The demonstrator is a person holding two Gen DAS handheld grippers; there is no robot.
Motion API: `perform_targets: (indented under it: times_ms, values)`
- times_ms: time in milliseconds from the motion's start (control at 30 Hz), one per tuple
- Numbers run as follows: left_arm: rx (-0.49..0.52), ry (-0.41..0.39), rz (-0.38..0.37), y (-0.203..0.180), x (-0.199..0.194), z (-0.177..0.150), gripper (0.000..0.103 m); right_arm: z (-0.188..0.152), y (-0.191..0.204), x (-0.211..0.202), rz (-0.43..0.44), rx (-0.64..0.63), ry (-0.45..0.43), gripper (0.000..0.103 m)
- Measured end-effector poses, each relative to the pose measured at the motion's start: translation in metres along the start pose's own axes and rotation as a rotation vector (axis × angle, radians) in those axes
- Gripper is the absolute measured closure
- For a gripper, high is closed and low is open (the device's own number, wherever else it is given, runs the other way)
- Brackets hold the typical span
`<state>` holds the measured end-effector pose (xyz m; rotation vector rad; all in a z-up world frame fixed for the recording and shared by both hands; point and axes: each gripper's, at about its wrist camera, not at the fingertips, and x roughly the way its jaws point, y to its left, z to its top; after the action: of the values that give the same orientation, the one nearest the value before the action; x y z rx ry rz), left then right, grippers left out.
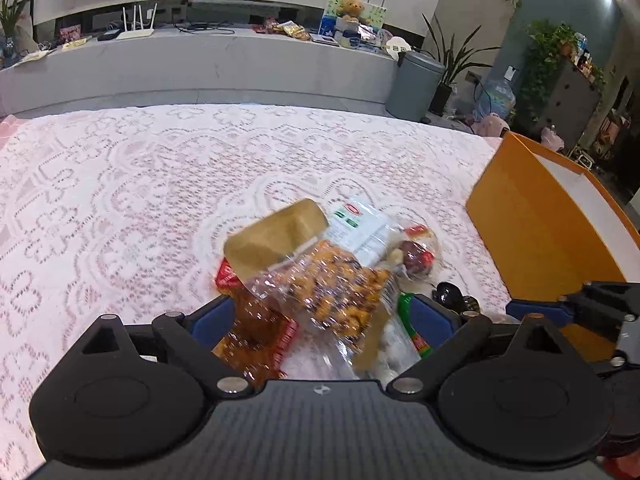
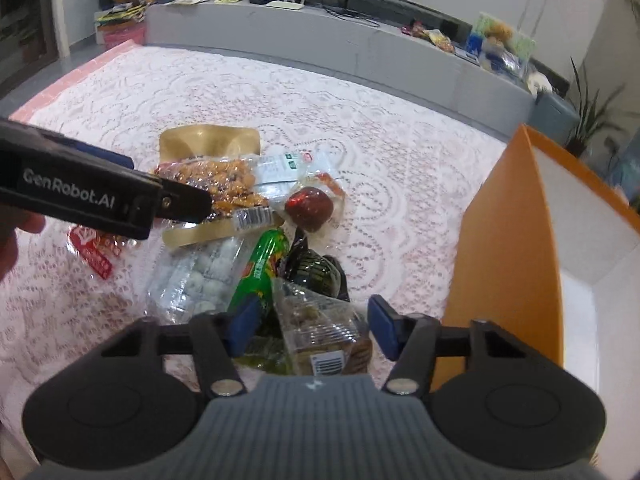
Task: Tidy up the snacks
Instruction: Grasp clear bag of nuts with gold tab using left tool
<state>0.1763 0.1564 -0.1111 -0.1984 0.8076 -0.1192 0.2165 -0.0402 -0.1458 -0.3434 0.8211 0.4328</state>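
While the snack pile lies heaped on the lace-covered surface (image 1: 140, 184), the left claw (image 1: 324, 320) stands with its blue pads apart, straddling the clear bag of orange-brown snacks (image 1: 332, 284) — whether the pads touch the bag cannot be told. In the right wrist view, the right claw (image 2: 312, 326) also stands apart, its pads on either side of a clear packet with a barcode label (image 2: 320, 336), without visibly pressing it. The orange box (image 2: 508, 248) stands open at 3 o'clock of the pile, just beside it. A gold pouch (image 2: 208, 140) sits at 11 o'clock, a red-wrapped round item (image 2: 308, 208) near 12 o'clock, and a green-wrapped pack (image 2: 260, 268) with a bag of white balls (image 2: 204, 276) toward 9 o'clock — all overlapping or touching.
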Motion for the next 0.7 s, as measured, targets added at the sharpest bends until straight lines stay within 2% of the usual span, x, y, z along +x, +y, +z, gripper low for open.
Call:
perform_targets:
  times_ms: [67, 133, 267, 367, 533, 700]
  values:
    - [-0.006, -0.015, -0.008, 0.004, 0.001, 0.003, 0.0, 0.001, -0.001, -0.002, 0.001, 0.018, -0.011, 0.061]
    - [-0.01, -0.019, -0.009, 0.006, 0.004, 0.005, 0.0, 0.002, -0.004, -0.004, -0.001, 0.052, -0.027, 0.065]
    - [-0.024, -0.026, -0.019, 0.014, 0.012, 0.009, 0.0, 0.005, -0.012, -0.008, 0.013, 0.127, -0.057, 0.067]
    - [-0.028, -0.034, -0.028, 0.017, 0.018, 0.011, 0.0, 0.007, -0.017, -0.004, 0.038, 0.161, -0.047, 0.067]
    - [-0.054, -0.045, -0.083, 0.02, 0.018, 0.009, 0.0, 0.005, -0.012, -0.003, 0.03, 0.138, -0.049, 0.066]
    - [-0.038, -0.049, -0.147, 0.014, 0.006, 0.008, 0.023, 0.004, -0.013, -0.003, 0.035, 0.139, -0.05, 0.066]
